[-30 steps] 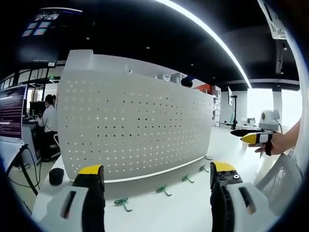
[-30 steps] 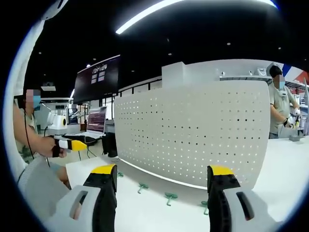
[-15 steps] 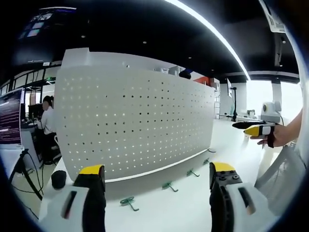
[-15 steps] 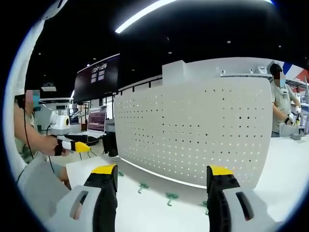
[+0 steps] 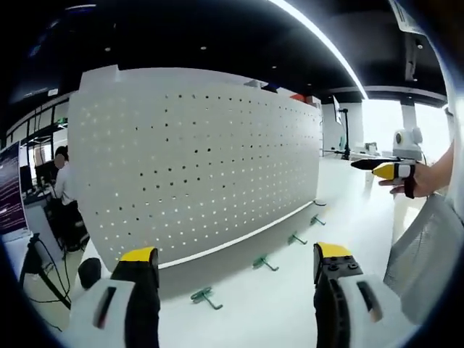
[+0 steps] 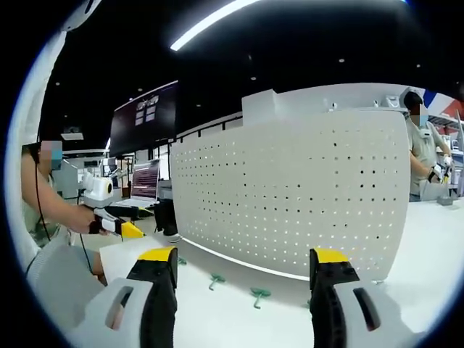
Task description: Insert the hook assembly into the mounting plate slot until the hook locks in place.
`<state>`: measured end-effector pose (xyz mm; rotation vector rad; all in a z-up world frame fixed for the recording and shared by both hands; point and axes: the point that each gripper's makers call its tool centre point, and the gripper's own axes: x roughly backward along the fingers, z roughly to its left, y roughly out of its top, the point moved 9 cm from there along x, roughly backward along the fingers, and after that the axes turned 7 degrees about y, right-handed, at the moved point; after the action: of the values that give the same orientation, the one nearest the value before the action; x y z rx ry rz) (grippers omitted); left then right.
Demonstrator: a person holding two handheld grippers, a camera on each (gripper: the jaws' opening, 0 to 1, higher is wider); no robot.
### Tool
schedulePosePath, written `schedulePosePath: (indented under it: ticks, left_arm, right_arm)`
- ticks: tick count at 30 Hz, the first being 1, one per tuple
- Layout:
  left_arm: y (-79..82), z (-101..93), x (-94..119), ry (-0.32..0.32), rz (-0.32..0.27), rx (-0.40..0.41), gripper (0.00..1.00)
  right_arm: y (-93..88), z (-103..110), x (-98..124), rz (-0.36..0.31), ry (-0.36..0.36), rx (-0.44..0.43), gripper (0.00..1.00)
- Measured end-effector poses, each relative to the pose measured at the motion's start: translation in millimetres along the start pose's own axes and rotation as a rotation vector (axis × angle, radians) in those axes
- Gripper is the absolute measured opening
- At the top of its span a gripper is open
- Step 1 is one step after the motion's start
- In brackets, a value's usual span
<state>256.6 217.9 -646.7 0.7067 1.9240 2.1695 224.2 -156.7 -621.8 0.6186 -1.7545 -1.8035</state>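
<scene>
Closer now than a second ago, the left hand-held gripper [image 5: 230,264] faces the perforated mounting plate [image 5: 196,159], which stands upright on the white counter [image 5: 275,304]; its jaws are spread and empty, as are those of the right hand-held gripper [image 6: 239,264]. Green hooks [image 5: 205,296] lie in a row along the plate's foot, none picked up, so grasping and insertion seem wholly undone.

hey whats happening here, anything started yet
Not really. A person holds two grippers, both open and empty, in front of an upright white pegboard on a white table. Several green hooks lie along the board's foot, untouched. The right gripper hangs off to one side; none is picked up yet.
</scene>
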Motion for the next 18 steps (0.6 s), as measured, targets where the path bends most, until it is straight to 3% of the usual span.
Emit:
schedulePosePath:
  ticks: [5, 8, 18]
  left_arm:
    - [-6.4, 7.6, -5.5, -0.056, 0.057, -0.043, 0.85]
    - [-9.4, 11.2, -9.3, -0.08, 0.081, -0.062, 0.88]
    - [-11.1, 24.7, -18.5, -0.166, 0.157, -0.217, 0.86]
  right_arm:
    - [-0.7, -0.4, 1.5, 0.002, -0.004, -0.003, 0.72]
    - [-1.2, -0.5, 2.4, 0.004, -0.005, -0.005, 0.72]
    - [-2.2, -2.3, 6.0, 0.007, -0.014, -0.005, 0.71]
